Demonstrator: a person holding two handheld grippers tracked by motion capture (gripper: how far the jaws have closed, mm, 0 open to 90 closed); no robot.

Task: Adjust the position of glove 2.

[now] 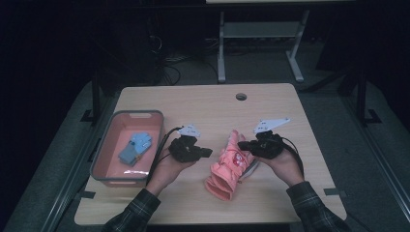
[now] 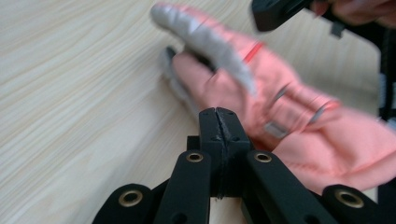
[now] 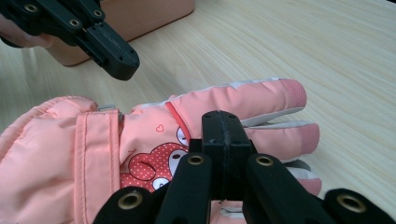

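Observation:
A pink padded glove [image 1: 226,168] lies in the middle of the wooden table, fingers pointing away from the person; a second pink one seems to lie beneath it. My left gripper [image 1: 209,152] hovers just left of it, jaws pressed together with nothing between them. In the left gripper view its tip [image 2: 218,116] points at the glove [image 2: 299,140]. My right gripper [image 1: 240,144] hangs over the glove's fingers, also shut and empty. In the right gripper view its tip [image 3: 223,122] sits above the glove's bear print [image 3: 149,161], with the left gripper [image 3: 122,65] farther off.
A pink tray [image 1: 107,150] stands at the table's left with a small blue glove [image 1: 136,147] inside. A round cable hole [image 1: 241,96] sits near the far edge. Another desk's white legs [image 1: 221,53] stand beyond the table.

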